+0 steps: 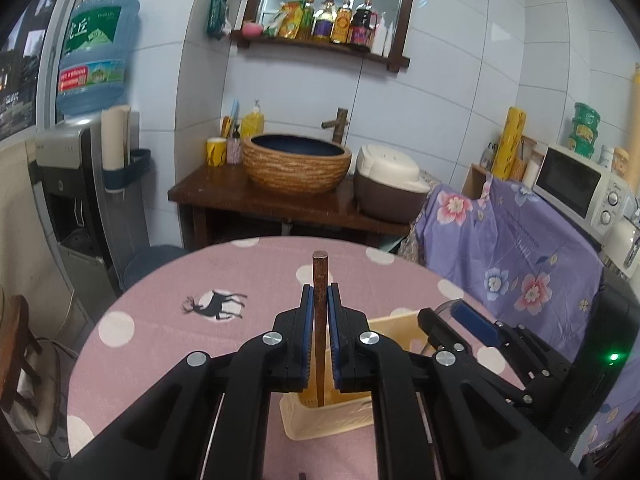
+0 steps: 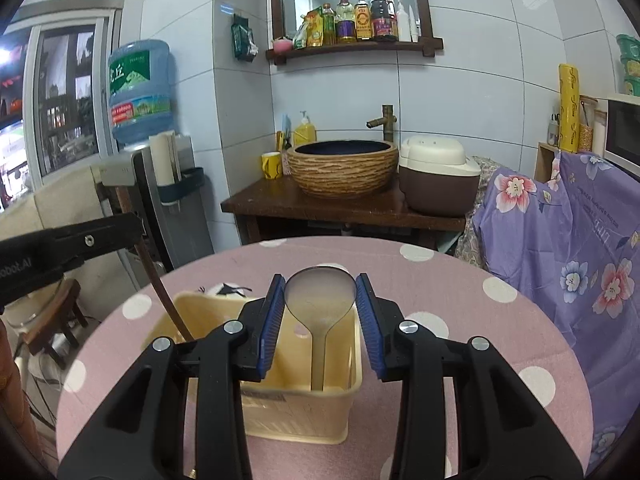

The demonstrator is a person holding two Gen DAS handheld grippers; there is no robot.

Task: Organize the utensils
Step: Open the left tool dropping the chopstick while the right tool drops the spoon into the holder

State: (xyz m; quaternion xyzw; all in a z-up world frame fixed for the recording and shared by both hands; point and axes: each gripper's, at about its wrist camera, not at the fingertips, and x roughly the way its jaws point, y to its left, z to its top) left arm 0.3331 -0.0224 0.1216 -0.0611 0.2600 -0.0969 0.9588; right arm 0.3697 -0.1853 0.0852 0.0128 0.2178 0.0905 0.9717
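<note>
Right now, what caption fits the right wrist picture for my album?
Right gripper fingers hold a silver metal spoon by its bowl, handle down in the cream plastic utensil basket.

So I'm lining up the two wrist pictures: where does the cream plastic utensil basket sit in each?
Left wrist: the cream plastic utensil basket sits bottom centre, mostly hidden behind the left tool.
Right wrist: the basket sits lower centre-left, behind the right tool.
Shared landmark: the woven brown basin on the dark counter.
</note>
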